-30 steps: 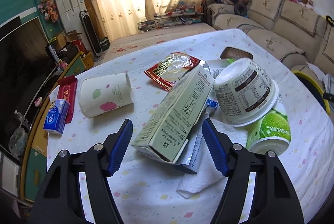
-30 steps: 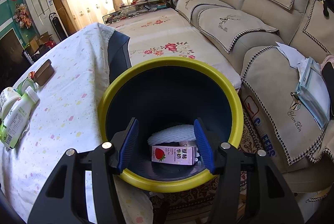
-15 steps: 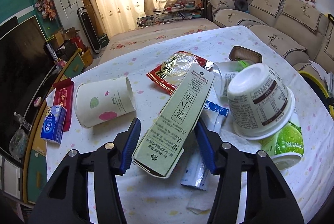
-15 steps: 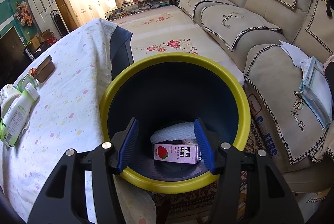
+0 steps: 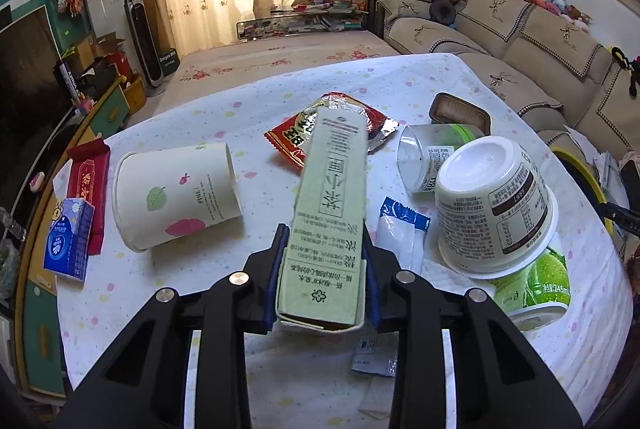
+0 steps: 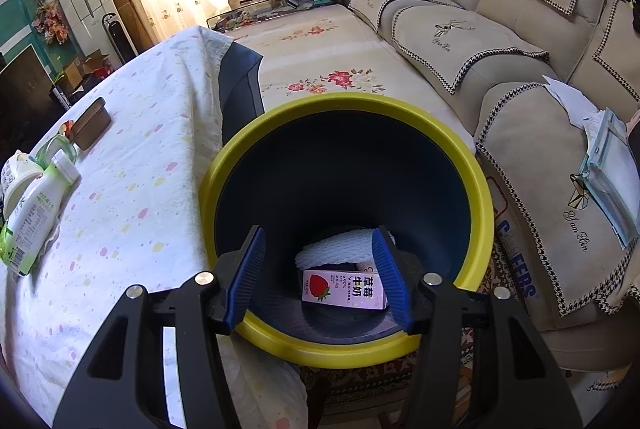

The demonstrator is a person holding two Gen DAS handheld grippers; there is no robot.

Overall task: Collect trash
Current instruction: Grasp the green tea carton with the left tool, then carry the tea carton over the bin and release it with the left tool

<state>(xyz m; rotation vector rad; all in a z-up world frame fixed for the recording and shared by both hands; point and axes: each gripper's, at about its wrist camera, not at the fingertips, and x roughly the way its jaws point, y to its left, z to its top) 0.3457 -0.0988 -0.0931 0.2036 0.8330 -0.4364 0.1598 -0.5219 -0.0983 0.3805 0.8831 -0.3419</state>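
Observation:
My left gripper (image 5: 322,271) is shut on a long pale green carton (image 5: 330,213) and holds it lifted above the table, pointing away from me. More trash lies on the table: a paper cup (image 5: 176,197) on its side, a red snack wrapper (image 5: 296,133), an upturned white tub (image 5: 494,205), a green drink bottle (image 5: 536,285) and a blue-white sachet (image 5: 400,233). My right gripper (image 6: 320,273) is open and empty over the yellow-rimmed bin (image 6: 476,189). A pink strawberry milk carton (image 6: 344,289) and white foam (image 6: 340,249) lie inside the bin.
A blue tissue pack (image 5: 68,237) and a red packet (image 5: 88,181) lie at the table's left edge. A brown tray (image 5: 460,113) sits at the back. The sofa (image 6: 520,41) stands right of the bin. The flowered tablecloth (image 6: 132,189) hangs beside the bin.
My left gripper closed on the green carton and lifted it off the pile. My right gripper stayed open over the bin, shifting only slightly.

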